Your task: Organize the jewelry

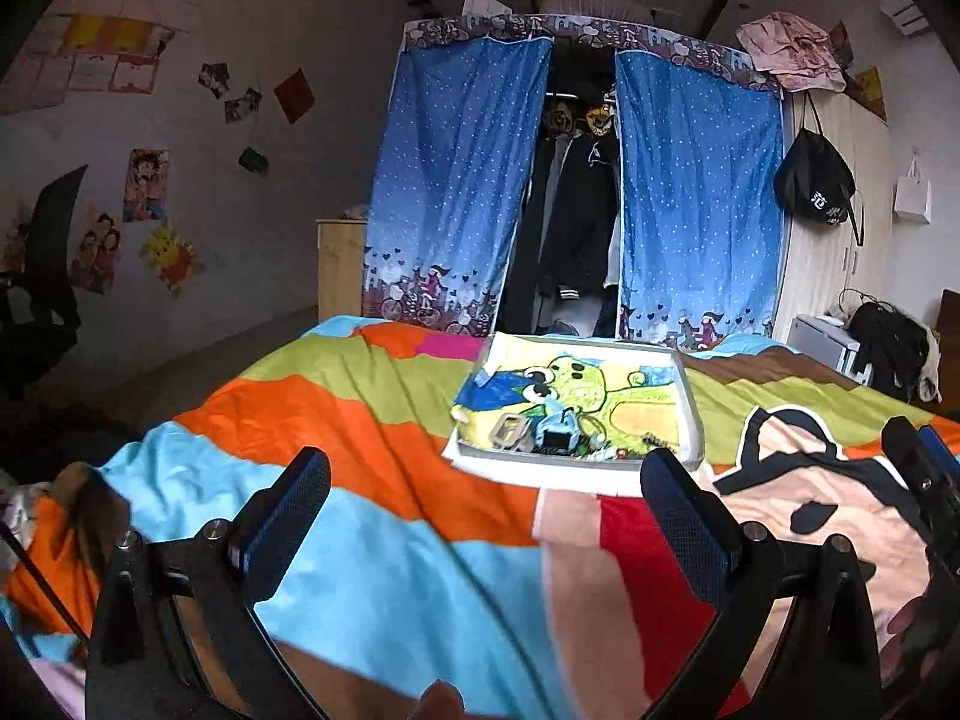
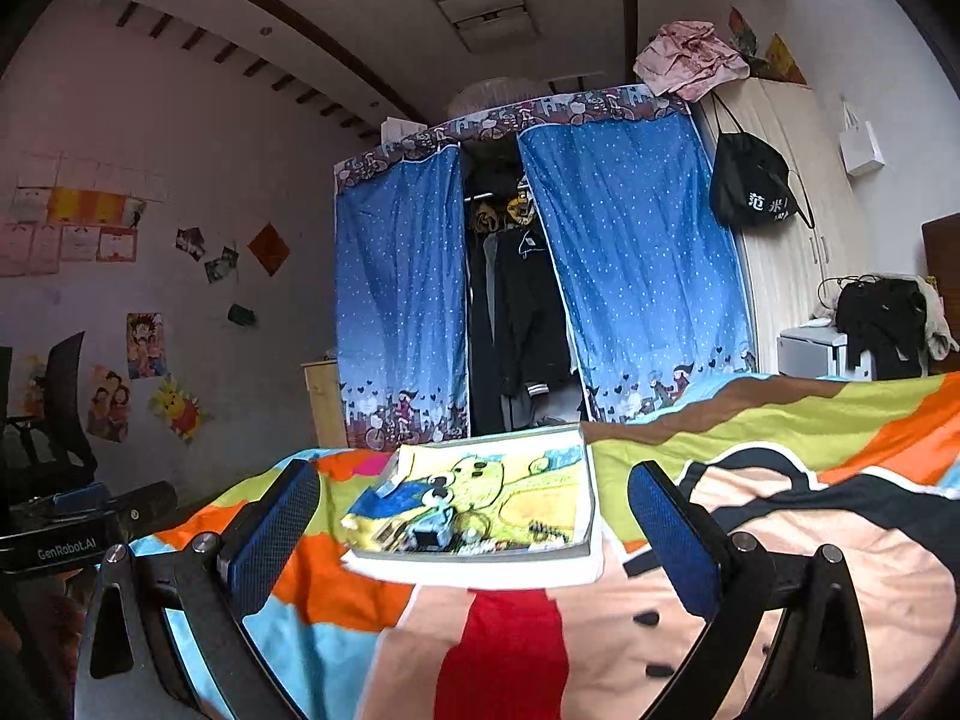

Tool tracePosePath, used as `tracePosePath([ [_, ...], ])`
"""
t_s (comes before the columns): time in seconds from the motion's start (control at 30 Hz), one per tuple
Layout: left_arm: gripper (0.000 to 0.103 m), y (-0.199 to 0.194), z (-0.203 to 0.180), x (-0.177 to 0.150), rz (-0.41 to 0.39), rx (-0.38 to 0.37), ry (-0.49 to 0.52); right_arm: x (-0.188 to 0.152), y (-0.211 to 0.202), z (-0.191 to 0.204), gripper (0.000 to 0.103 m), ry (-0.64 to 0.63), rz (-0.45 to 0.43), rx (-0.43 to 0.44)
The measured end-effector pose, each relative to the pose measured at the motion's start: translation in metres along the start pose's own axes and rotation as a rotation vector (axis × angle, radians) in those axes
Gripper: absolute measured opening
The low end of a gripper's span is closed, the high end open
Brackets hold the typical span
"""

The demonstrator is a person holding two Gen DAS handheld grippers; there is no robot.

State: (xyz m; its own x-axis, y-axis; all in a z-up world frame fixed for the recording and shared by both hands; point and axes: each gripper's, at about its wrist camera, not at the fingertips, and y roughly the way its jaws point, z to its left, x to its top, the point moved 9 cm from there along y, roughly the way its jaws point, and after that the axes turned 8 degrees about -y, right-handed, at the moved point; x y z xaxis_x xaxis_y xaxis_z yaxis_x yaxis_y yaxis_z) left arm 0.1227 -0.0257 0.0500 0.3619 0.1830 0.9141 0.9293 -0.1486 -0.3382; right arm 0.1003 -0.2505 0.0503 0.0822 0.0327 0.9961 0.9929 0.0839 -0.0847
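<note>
A shallow white tray (image 1: 690, 402) with a yellow-green cartoon picture on its floor lies on the colourful striped bedspread (image 1: 372, 396). Several small jewelry pieces and a small blue box (image 1: 555, 435) lie at its near edge. My left gripper (image 1: 486, 516) is open and empty, above the bedspread just short of the tray. In the right wrist view the same tray (image 2: 591, 516) and its small items (image 2: 432, 534) lie ahead between the fingers. My right gripper (image 2: 474, 516) is open and empty, a little before the tray. The right gripper's fingers also show in the left wrist view (image 1: 918, 468).
A blue curtained wardrobe (image 1: 456, 180) stands open behind the bed, with dark clothes inside. A wooden cupboard with a black bag (image 1: 813, 180) is at the right. A black chair (image 1: 48, 294) stands at the left wall. The left gripper's body (image 2: 66, 546) shows at the left.
</note>
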Motion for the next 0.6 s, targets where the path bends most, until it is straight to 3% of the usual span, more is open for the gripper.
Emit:
tracePosePath([
  [0.33, 0.101, -0.058, 0.035, -0.036, -0.007, 0.045, -0.031, -0.02, -0.048, 0.035, 0.103, -0.02, 0.063, 0.019],
  [0.6, 0.101, -0.074, 0.05, -0.063, 0.013, 0.056, -0.042, -0.041, -0.064, 0.047, 0.103, -0.049, 0.11, -0.006],
])
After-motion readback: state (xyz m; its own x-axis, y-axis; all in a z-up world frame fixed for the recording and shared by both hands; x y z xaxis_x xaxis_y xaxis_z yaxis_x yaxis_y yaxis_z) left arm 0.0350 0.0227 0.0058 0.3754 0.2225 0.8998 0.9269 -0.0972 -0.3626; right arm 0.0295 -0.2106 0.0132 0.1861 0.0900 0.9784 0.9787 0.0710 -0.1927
